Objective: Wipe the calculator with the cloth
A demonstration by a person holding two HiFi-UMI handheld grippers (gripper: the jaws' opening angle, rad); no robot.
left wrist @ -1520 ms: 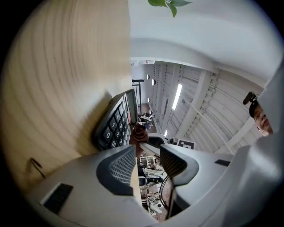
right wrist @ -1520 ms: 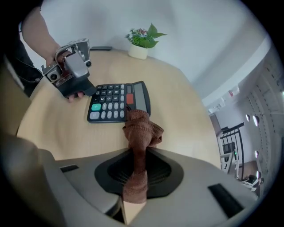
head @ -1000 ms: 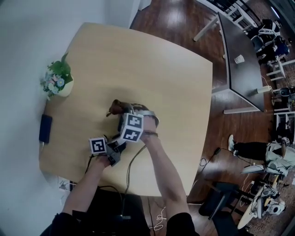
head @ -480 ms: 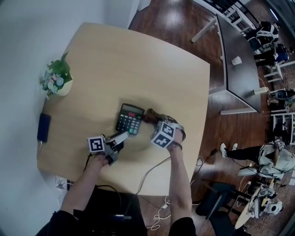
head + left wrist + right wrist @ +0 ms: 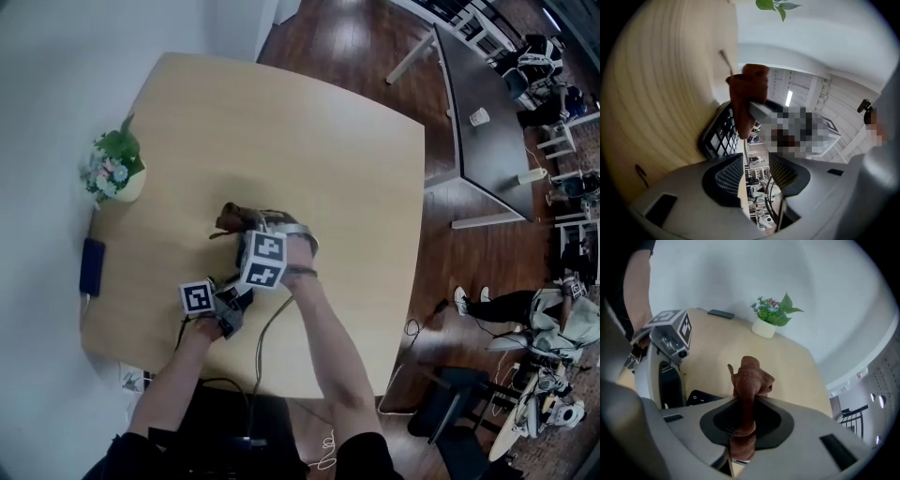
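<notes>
Calculator lies flat, stretching away from left gripper.

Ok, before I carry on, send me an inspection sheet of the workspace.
Surface: light wood table.
Job's things: calculator flat on the table; brown cloth hanging over its keys.
Clutter: potted plant and dark flat device near the left edge.
Grippers: right gripper shut on the cloth; left gripper open, at the calculator's near end.
Cables: grey cable trails from the right gripper over the near edge.
Surroundings: dark wood floor, second table with a cup.
</notes>
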